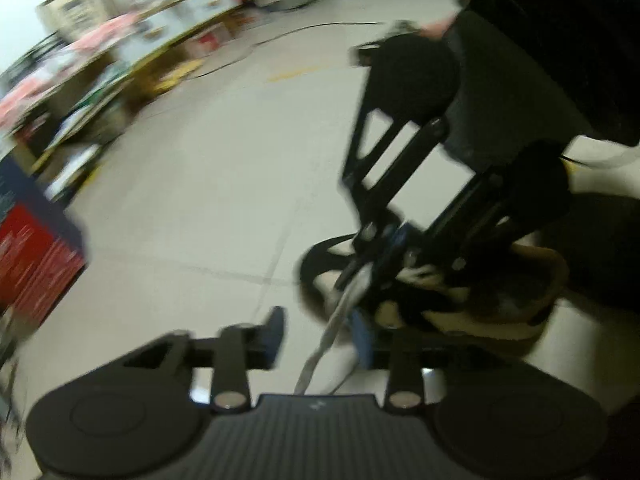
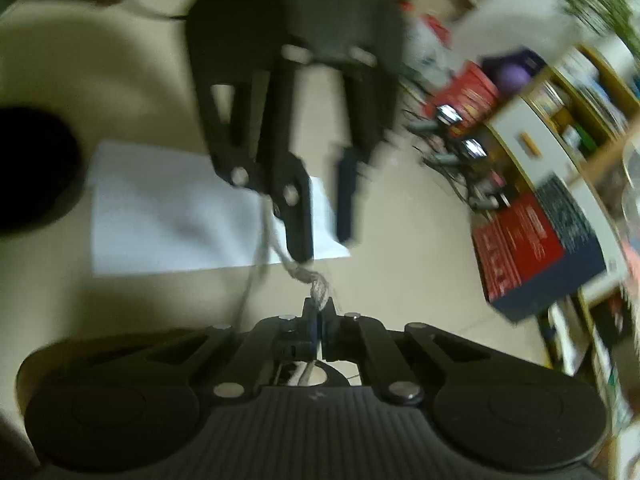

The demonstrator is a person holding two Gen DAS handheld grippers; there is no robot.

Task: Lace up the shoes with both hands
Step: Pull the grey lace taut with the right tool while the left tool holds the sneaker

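A black and tan shoe (image 1: 480, 320) sits on the pale floor, at the right of the left wrist view. A grey lace (image 1: 340, 312) rises from it. My left gripper (image 1: 318, 334) is open, and the lace runs through the gap without either pad pressing on it. My right gripper (image 1: 368, 256) comes down from the upper right over the shoe. In the right wrist view, the right gripper (image 2: 319, 312) is shut on the twisted lace (image 2: 316, 284). Beyond it hangs the left gripper (image 2: 323, 246), fingers apart, with the lace passing beside one finger. Both views are blurred.
A red and blue box (image 1: 36, 252) (image 2: 532, 248) stands on the floor beside cluttered shelves (image 1: 100, 80) (image 2: 560, 120). A white sheet (image 2: 168, 220) lies on the floor under the grippers. A dark cable (image 1: 280, 36) crosses the far floor. A person's dark clothing (image 1: 580, 60) fills the upper right.
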